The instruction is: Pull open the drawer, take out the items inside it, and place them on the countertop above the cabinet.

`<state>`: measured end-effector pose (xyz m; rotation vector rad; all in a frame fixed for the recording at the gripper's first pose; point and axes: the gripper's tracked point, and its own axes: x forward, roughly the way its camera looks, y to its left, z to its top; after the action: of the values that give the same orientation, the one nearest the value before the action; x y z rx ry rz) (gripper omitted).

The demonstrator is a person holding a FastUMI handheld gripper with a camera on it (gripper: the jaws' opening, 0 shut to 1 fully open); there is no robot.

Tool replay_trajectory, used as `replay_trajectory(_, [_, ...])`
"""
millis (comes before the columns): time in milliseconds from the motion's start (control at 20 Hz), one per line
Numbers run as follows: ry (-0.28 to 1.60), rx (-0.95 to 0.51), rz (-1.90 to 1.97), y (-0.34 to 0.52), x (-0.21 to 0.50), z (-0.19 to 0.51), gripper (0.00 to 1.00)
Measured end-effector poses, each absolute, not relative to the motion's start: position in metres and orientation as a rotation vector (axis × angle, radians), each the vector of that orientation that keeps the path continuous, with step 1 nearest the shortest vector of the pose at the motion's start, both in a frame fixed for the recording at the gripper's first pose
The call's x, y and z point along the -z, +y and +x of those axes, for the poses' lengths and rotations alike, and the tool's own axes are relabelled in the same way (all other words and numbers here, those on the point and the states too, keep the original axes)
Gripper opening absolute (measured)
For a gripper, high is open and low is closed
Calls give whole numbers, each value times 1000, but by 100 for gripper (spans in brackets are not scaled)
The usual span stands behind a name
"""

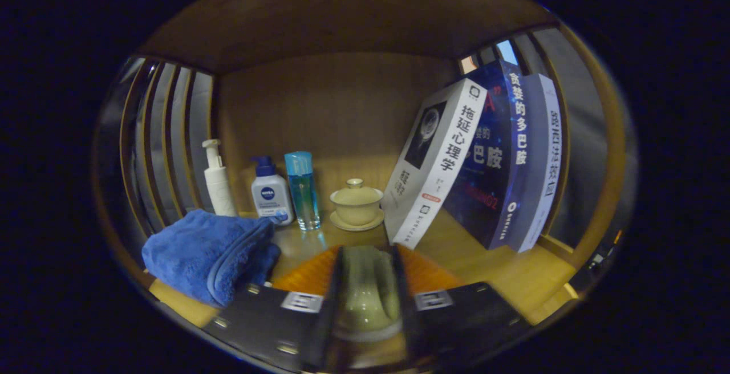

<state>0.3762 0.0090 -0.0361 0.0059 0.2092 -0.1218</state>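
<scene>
My gripper (pixel 368 254) is shut on a pale green glazed ceramic vessel (pixel 368 297), which sits upright between the two fingers and reaches almost to their tips. I hold it over the front part of the wooden countertop (pixel 496 268). Just beyond the fingertips stands a cream lidded tea bowl on a saucer (pixel 356 204). A folded blue towel (pixel 208 251) lies on the countertop to the left of the fingers. The vessel's base is hidden by the gripper body.
Behind the towel stand a white pump bottle (pixel 218 180), a white bottle with a blue cap (pixel 270 192) and a clear blue bottle (pixel 302 190). Three books (pixel 490 163) lean to the right of the tea bowl. Slatted side walls and a wooden back panel (pixel 336 112) enclose the shelf.
</scene>
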Motion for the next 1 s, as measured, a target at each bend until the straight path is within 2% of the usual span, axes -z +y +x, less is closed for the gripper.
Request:
replay_trajectory(100, [149,174,-7,-2,15,369,100])
replay_trajectory(550, [87,223,58,-29,-66,293,98])
replay_trajectory(1000, [8,171,69,-33,-124,172,98])
